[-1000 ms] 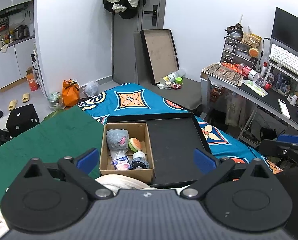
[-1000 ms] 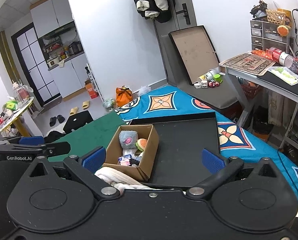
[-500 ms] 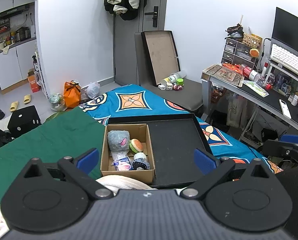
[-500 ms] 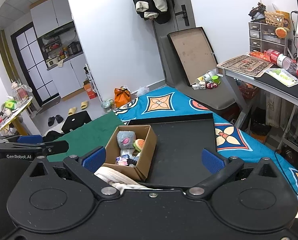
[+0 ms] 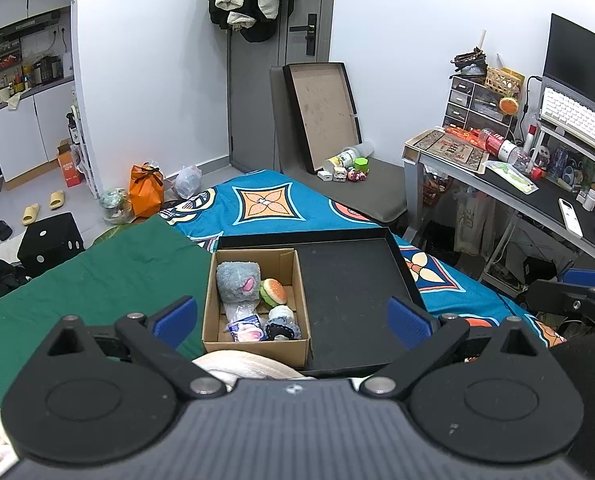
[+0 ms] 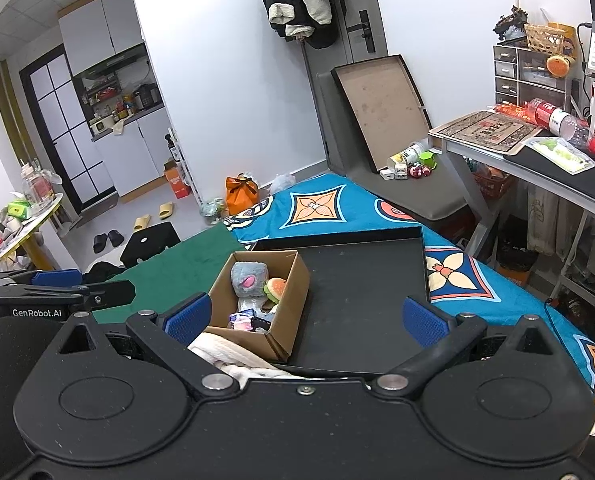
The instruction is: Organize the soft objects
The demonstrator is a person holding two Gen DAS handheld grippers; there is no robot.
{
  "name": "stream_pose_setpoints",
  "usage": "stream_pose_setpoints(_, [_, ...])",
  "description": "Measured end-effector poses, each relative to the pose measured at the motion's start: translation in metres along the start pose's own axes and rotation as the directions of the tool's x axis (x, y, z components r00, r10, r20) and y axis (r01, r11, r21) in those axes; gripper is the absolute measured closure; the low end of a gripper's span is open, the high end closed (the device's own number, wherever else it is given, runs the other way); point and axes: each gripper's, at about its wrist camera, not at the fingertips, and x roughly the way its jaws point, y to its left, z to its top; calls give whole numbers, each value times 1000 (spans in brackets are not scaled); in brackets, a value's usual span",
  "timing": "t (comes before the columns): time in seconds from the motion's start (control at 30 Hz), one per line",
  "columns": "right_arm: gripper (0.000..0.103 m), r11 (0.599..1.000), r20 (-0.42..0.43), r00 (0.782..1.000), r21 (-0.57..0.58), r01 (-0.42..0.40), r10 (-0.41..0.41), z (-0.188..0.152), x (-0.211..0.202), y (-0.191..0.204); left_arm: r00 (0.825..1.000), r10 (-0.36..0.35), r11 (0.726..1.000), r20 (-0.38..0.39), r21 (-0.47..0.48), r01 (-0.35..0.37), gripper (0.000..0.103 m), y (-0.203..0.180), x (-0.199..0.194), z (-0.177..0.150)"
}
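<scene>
Hovering back a touch higher than a second ago, left hand-held gripper (image 5: 291, 318) and right hand-held gripper (image 6: 305, 318) both gape wide, holding nothing; soft toys (image 5: 239, 282) sit unmoved inside the cardboard box (image 5: 257, 346) on the black tray (image 5: 353, 280).

- Brown corrugated cardboard box (image 5: 257, 342), plain.
- Grey fuzzy plush toy (image 5: 238, 281) with a pink patch.
- Small plush burger (image 5: 274, 292): tan bun, green and red layers.
- Flat black rectangular tray (image 5: 353, 292), matte.
- Dark green cloth (image 5: 97, 276), unpatterned.
- Teal bedspread (image 5: 265, 204) with orange diamond motifs outlined in dark blue and white.
- Orange paper bag (image 5: 146, 196) with a dark bow.
- Both grippers: black bodies, blue pads (image 5: 407, 322).
</scene>
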Motion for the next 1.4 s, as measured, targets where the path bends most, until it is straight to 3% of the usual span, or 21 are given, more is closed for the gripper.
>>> stream_pose_setpoints(1.4, [0, 1000, -1, 1000, 16, 0, 0, 0, -1, -1, 1000, 3, 1000, 5, 2, -3, 2, 0, 0, -2])
